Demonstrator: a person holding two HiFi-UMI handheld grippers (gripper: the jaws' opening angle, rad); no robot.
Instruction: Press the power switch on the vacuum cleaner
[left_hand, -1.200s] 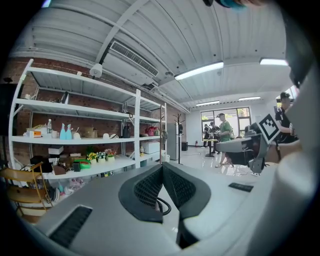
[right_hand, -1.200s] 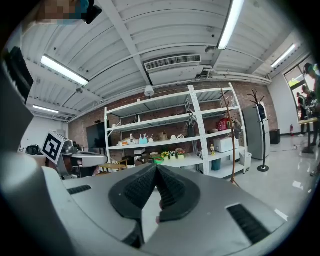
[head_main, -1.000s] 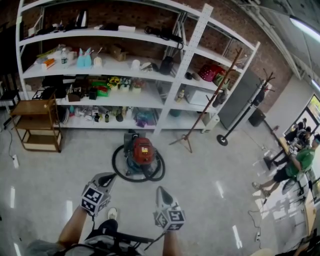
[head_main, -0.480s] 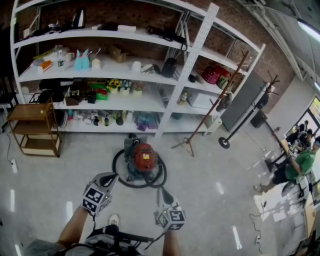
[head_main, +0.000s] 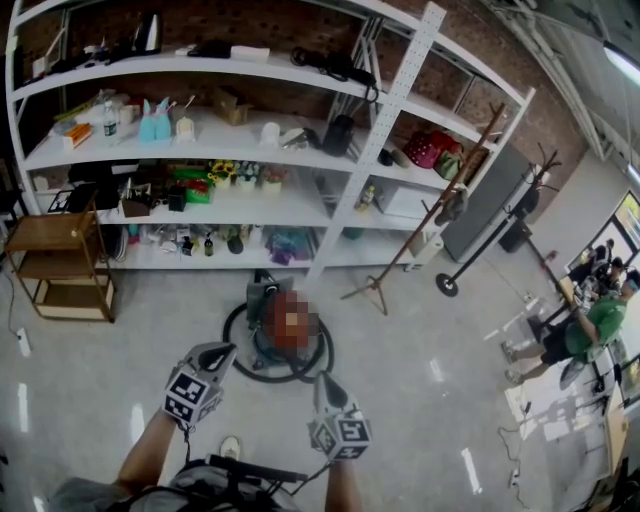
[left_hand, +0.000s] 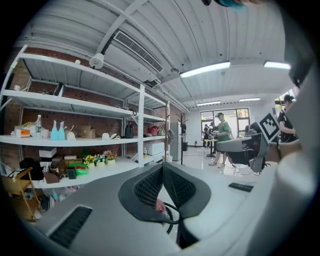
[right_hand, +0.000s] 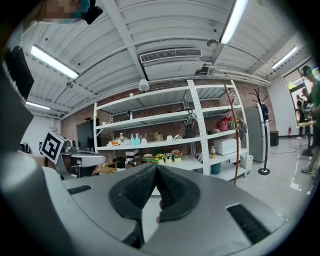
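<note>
Bare floor (head_main: 420, 400) lies open from the left gripper (head_main: 222, 351) and right gripper (head_main: 322, 379) to the vacuum cleaner (head_main: 258, 298). Its black hose (head_main: 238, 352) rings the body and seems to lie flat, though it shows small. The shelving rack (head_main: 340, 200) closes the far side. The coat stand (head_main: 425, 220) to the right and the wooden cart (head_main: 60, 260) to the left stand well apart.

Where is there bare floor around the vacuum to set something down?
Bare floor lies left of the vacuum cleaner, toward the wooden cart, and right of it, before the wooden coat stand. The shelves behind are crowded.
</note>
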